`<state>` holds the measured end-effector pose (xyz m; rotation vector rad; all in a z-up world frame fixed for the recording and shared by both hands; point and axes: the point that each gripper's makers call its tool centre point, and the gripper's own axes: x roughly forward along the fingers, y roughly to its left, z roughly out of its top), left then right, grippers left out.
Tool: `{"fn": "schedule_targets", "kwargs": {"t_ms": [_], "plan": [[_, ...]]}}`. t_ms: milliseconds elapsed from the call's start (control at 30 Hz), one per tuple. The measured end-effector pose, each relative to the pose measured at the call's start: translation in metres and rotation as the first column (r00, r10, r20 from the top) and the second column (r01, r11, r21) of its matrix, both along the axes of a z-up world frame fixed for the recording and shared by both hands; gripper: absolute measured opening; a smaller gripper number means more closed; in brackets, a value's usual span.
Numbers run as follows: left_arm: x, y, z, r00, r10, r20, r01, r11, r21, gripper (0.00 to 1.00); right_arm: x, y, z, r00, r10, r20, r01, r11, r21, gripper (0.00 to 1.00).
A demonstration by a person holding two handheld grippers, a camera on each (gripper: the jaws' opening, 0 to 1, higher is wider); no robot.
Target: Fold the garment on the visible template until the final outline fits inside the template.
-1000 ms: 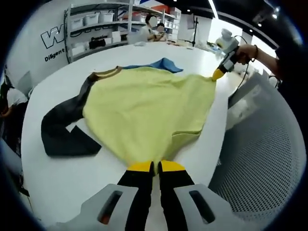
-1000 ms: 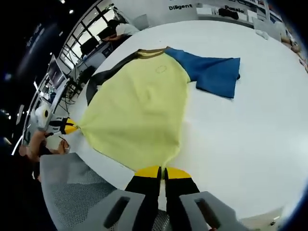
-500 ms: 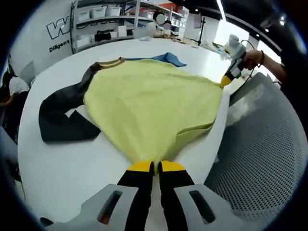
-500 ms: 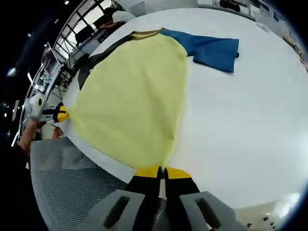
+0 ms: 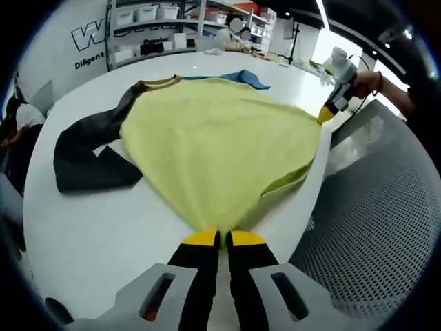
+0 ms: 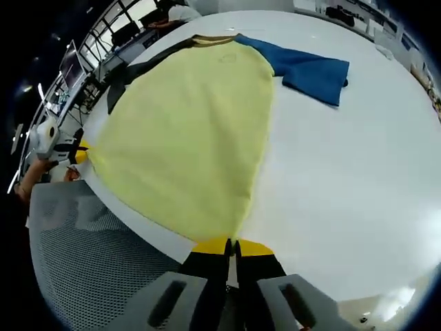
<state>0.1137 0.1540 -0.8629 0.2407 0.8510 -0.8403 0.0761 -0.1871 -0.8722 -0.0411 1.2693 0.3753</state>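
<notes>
One garment, two grippers, one white table, one mesh chair

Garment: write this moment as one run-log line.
garment: spread on white table | left gripper: shut on hem corner | right gripper: shut on other hem corner | fold: not yet done

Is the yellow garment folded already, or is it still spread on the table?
Spread: the yellow garment lies flat and open, stretched between the left gripper and right gripper at its hem corners.

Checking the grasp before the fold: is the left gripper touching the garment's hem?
Touching. In the left gripper view, the left gripper has its jaws shut on the yellow garment hem corner.
</notes>
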Motion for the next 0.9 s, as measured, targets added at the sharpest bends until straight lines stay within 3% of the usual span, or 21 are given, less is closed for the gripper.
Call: {"fn": "schedule_targets", "kwargs": {"t_ms": [133,367,533,667,700,767,833,900], "plan": [[0.001,0.001,-0.001,0.999,0.041,-0.017,-0.041,0.999,-0.026,0.02,0.001,-0.001,-0.001,1.000,0.027,0.008,-0.027,0.999,-0.021,0.00],[0.001,0.000,0.000,0.997,0.075,0.012,-0.074,0.997,-0.032,0.02,0.000,-0.001,-0.001,0.999,0.039,0.020,-0.038,0.998,-0.054,0.00],[0.003,-0.001,0.000,0.992,0.124,0.006,-0.124,0.989,-0.075,0.02,0.001,-0.001,-0.001,0.999,0.035,0.028,-0.033,0.998,-0.058,0.00],[0.002,-0.001,0.003,0.992,0.127,0.010,-0.126,0.988,-0.087,0.08,0.002,-0.002,0.001,0.999,0.019,0.038,-0.017,0.999,-0.046,0.03],[0.000,-0.003,0.007,0.993,0.120,0.014,-0.118,0.988,-0.097,0.10,0.006,0.001,0.006,0.997,0.032,0.068,-0.031,0.999,-0.028,0.05],[-0.001,-0.003,0.012,0.992,0.125,0.023,-0.122,0.986,-0.111,0.19,0.020,0.007,0.019,0.990,-0.024,0.139,0.018,0.999,0.042,0.10],[-0.001,-0.003,0.016,0.990,0.137,0.030,-0.132,0.983,-0.130,0.26,0.027,0.008,0.028,0.984,-0.044,0.171,0.033,0.997,0.066,0.13],[0.002,-0.002,0.022,0.986,0.163,0.045,-0.154,0.976,-0.153,0.27,0.034,0.005,0.036,0.979,-0.065,0.196,0.050,0.996,0.077,0.14]]}}
